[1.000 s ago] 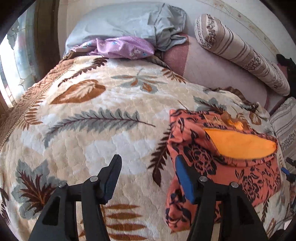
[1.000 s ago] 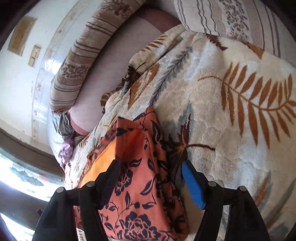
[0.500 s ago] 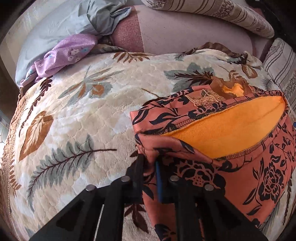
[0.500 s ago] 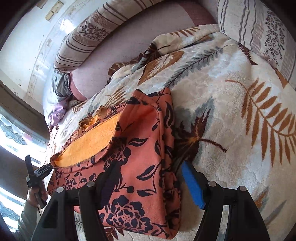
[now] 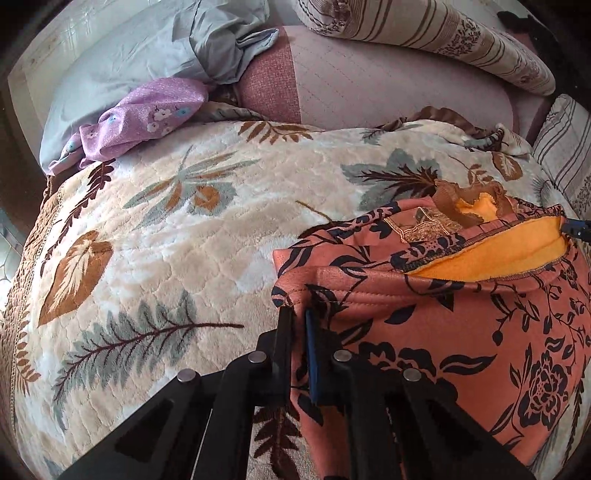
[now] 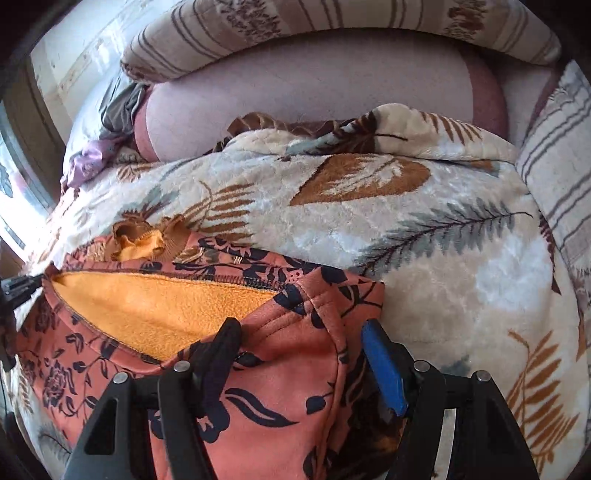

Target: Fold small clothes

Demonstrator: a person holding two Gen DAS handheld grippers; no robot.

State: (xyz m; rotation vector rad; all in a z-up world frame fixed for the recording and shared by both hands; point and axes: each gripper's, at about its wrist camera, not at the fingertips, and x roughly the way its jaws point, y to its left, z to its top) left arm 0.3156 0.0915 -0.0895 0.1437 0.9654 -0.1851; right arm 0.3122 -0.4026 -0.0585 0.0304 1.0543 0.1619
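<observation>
Garment [image 5: 461, 332] first: it's an orange-red top with a dark floral print and a yellow-orange fleece lining, lying on the leaf-print blanket [image 5: 184, 240] that covers the bed. Its open hem gapes toward me, so the lining shows as a long yellow wedge. The long axis runs sideways between my two grippers, straight across the line both of them point along. The frilly brown neck trim sits on the far side of the opening, so the top points away from me.

My left gripper [image 5: 298, 317] is clenched on the left corner of the hem, with a pinch of the printed fabric caught right between the pads. The rest of the garment spreads off to the right of it.

My right gripper [image 6: 299, 328] is over the right corner, jaws still wide but closing, with a bunched fold of the fabric between the black finger [image 6: 221, 343] and the blue pad [image 6: 384, 365]. I can't say the pads are pressing on it yet.

Past the garment, beyond both grippers, there's a pink mattress edge [image 5: 388, 92], a striped bolster [image 5: 443, 33] and a grey pillow [image 5: 140, 51] with a purple flowered cloth [image 5: 147, 114] against it, off to the far left.

No readable labels or writing anywhere, just some gold embroidery near the neck, too small to make out.
</observation>
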